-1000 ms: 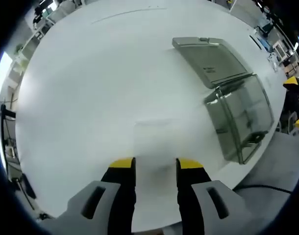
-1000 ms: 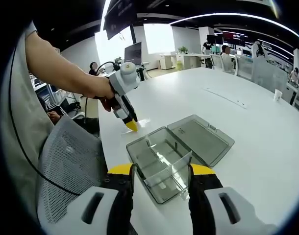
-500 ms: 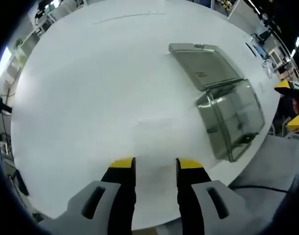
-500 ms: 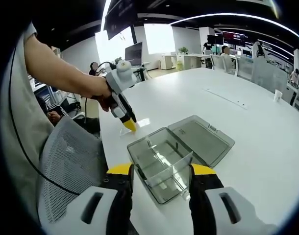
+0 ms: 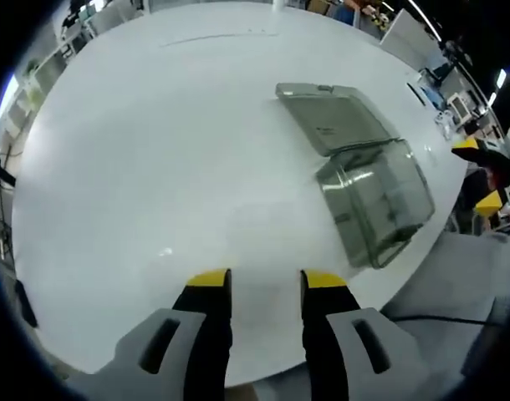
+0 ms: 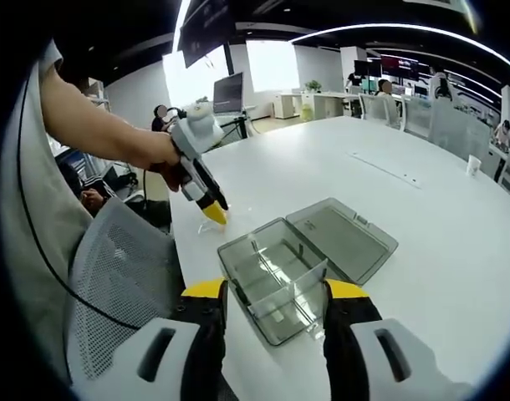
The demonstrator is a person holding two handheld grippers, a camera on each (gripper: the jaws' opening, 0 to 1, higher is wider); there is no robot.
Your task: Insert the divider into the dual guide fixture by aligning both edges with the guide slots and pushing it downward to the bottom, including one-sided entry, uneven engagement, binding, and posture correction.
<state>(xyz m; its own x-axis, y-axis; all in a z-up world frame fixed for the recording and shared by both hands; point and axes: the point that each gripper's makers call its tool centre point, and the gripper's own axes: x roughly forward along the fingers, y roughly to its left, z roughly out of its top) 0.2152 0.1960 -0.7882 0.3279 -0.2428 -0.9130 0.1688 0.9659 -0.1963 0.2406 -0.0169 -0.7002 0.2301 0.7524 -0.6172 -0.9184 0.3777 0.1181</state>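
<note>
Box (image 6: 276, 280) of clear plastic sits on the table (image 5: 155, 150), lid (image 6: 343, 236) open, divider (image 6: 297, 288) standing inside. My left gripper (image 5: 264, 278) and right gripper (image 6: 276, 289) hang near the box, jaws apart, empty.

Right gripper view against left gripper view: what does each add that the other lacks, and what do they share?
Right gripper view adds the left gripper in a person's hand, a mesh chair and its own right gripper. Left gripper view adds a look from above, along the left gripper's jaws. Both have the clear box, its lid open, on the white table.
</note>
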